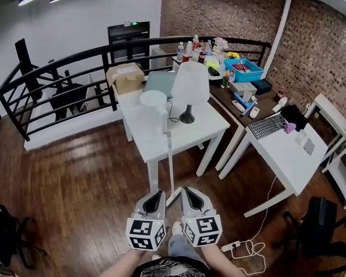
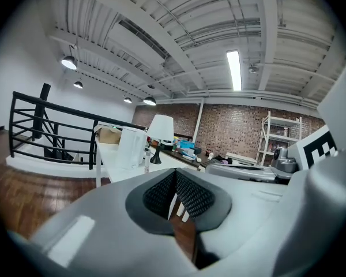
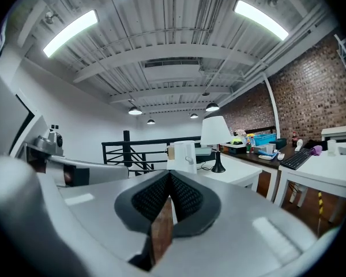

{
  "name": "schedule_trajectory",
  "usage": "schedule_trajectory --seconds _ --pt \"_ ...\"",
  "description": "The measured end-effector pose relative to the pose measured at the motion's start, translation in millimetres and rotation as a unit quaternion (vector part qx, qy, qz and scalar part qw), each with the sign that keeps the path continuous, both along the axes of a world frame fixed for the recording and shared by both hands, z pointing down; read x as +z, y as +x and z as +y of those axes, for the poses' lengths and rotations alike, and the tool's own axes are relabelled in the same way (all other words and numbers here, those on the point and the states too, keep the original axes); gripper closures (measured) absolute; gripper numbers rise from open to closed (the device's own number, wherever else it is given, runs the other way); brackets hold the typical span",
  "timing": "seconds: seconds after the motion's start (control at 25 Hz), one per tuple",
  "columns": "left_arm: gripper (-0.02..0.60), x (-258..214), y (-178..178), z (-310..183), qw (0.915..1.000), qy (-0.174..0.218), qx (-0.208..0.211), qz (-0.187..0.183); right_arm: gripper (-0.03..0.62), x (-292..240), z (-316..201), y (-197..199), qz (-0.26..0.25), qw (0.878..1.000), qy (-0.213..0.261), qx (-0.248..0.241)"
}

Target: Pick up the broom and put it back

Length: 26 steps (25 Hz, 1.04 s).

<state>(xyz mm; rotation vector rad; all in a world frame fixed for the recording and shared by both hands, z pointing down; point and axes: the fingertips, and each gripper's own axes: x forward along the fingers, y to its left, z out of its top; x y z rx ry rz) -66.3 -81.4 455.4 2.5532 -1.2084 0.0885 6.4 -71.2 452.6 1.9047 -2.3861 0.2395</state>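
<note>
Brick wall (image 1: 230, 10); green sign (image 1: 131, 23), lettering illegible

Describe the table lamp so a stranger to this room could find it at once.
Find the black railing, then the white table in front of it. The lamp stands near that table's middle, beside a round white container. Alone there, it has a white cone shade on a dark stem and base.

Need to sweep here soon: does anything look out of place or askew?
The white broom leans tilted against the front of the white table, its lower end on the floor. A power strip with a loose tangle of white cable lies on the floor at right. Nothing looks spilled or broken.
</note>
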Motion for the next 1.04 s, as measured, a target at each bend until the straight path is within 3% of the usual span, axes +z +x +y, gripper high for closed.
schedule_trajectory --seconds 0.4,1.04 --pt "0.577 -8 -13 28 0.9998 0.010 -0.003 0.016 0.594 -12 27 -22 0.010 1.000 0.005 -0.015" --pt "0.577 -8 -18 54 0.9999 0.011 -0.005 0.010 0.594 -7 48 -34 0.009 1.000 0.004 -0.027"
